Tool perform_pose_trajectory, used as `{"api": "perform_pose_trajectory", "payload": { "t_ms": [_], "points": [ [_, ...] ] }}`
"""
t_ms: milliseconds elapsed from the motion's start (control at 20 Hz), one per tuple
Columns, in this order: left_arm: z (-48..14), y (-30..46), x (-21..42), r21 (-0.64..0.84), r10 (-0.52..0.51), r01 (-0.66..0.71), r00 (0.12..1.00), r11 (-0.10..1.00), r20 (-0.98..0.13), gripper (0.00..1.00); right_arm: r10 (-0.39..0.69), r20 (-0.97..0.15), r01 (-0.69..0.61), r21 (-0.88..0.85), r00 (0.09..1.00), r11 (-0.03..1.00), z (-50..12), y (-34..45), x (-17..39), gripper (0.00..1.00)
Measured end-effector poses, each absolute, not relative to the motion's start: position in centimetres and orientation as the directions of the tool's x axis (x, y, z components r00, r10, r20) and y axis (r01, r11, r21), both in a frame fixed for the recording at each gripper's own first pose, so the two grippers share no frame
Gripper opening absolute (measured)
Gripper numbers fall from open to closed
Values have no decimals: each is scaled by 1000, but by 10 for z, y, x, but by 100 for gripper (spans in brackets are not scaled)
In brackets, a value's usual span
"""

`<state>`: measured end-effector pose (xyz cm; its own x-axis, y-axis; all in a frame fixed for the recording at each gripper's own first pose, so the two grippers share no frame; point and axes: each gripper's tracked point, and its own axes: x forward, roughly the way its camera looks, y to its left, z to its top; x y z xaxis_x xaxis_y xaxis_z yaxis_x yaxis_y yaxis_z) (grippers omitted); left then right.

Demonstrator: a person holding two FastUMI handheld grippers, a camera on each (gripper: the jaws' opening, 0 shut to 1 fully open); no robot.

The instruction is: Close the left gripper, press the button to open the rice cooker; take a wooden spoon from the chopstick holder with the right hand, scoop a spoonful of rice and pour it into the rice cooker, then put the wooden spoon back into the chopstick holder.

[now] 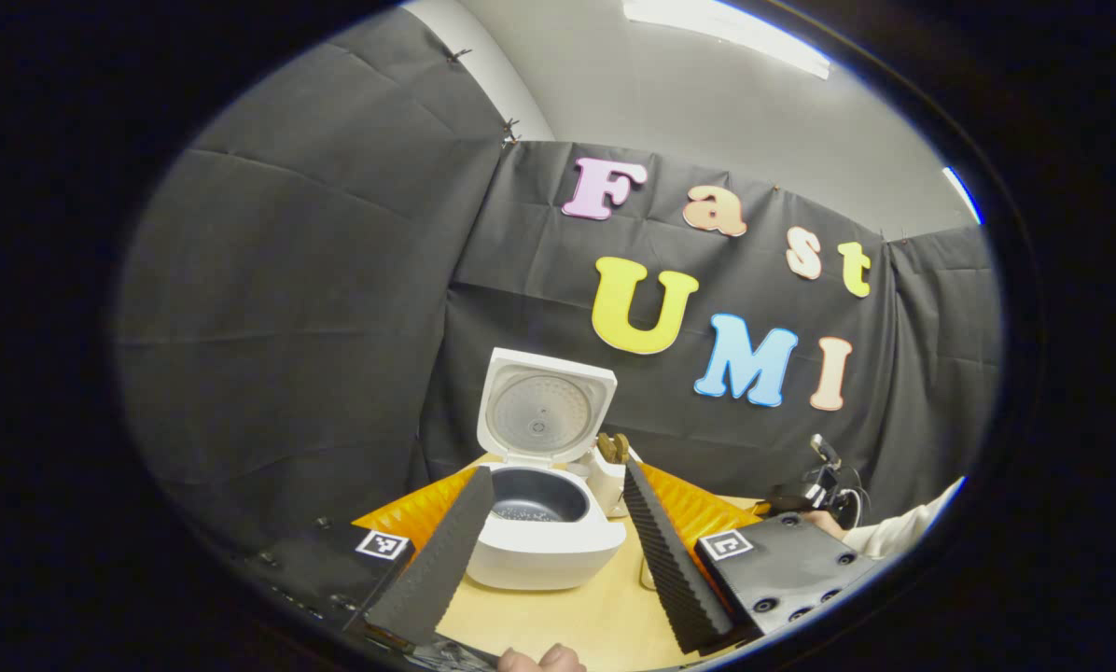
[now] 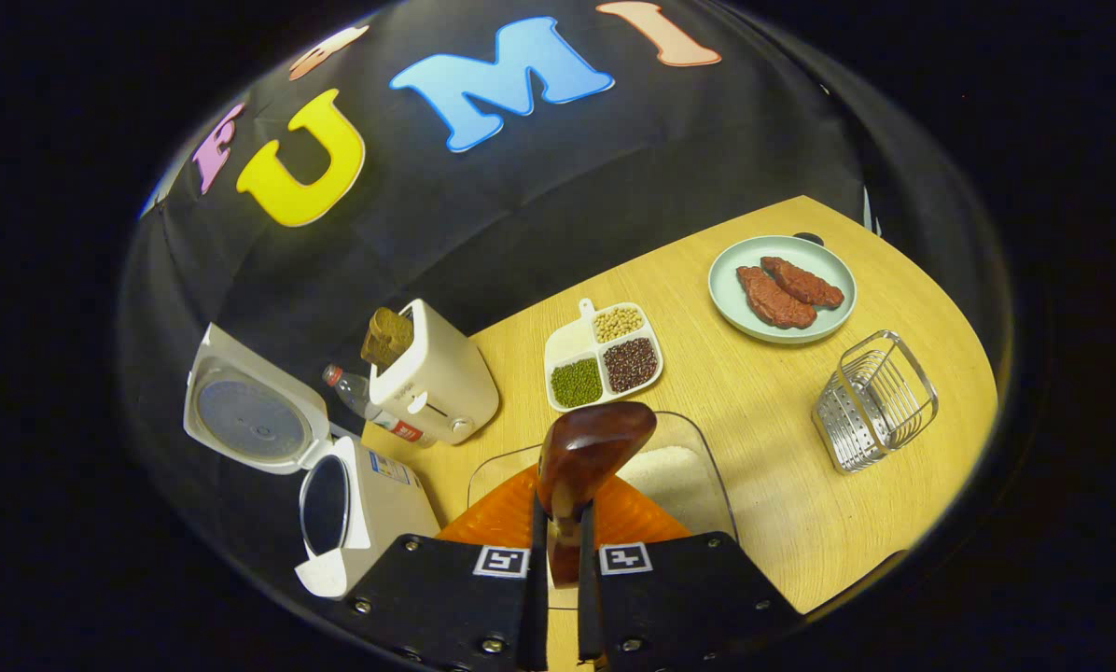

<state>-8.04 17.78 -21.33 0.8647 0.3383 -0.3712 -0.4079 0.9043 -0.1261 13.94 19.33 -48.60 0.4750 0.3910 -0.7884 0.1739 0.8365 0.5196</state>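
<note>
Landmark taken: the rice cooker (image 2: pixel 353 504), being seen at the far left of the right gripper view with its lid (image 2: pixel 250 411) standing fully up. The button step is judged done.

Just right of the cooker, a toaster (image 2: pixel 437 383) is being seen, with a plastic bottle (image 2: pixel 357 397) lying between the two. Further right of the cooker, a divided dish of beans (image 2: pixel 605 359) is sitting on the table (image 2: pixel 763 439), and a clear tub of rice (image 2: pixel 679 467) is lying nearer the camera.

The wooden spoon (image 2: pixel 588 448) is being held by its handle in the right gripper (image 2: pixel 561 551), jaws nearly closed and both fingers pressed on it. The bowl of the spoon is being carried over the rice tub; whether it is touching the rice cannot be told, and no rice is being seen on it.

Well right of the cooker, a plate of meat (image 2: pixel 782 289) and a wire holder (image 2: pixel 875 401) are standing; the holder is taken for the spoon's home.

In the left gripper view the left gripper (image 1: pixel 549 532) is being held wide open and empty, aimed at the cooker, whose pot (image 1: pixel 539 495) is lying exposed.

Judged remaining: scooping, pouring into the pot, returning the spoon to the holder.
</note>
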Motion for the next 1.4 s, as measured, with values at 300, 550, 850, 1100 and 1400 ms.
{"api": "perform_pose_trajectory", "payload": {
  "t_ms": [300, 550, 850, 1100, 1400],
  "points": [
    [-209, 170, -74, -146, 315, -384, 880, 912, -355, 94, 477, -683, 227, 674, 553, 703, -415, 193, 160, 13],
    [-204, 171, -77, -151, 314, -382, 885, 912, -344, 97, 537, -598, 145, 737, 594, 660, -352, 232, 170, 13],
    [-198, 197, -94, -152, 352, -417, 877, 896, -328, 94, 612, -530, 59, 782, 587, 620, -311, 306, 168, 13],
    [-197, 222, -112, -163, 398, -466, 857, 870, -328, 94, 662, -511, -29, 779, 548, 626, -302, 381, 155, 13],
    [-196, 240, -141, -161, 452, -521, 828, 838, -332, 94, 622, -594, -156, 647, 511, 746, -350, 462, 143, 13]
  ]
}}
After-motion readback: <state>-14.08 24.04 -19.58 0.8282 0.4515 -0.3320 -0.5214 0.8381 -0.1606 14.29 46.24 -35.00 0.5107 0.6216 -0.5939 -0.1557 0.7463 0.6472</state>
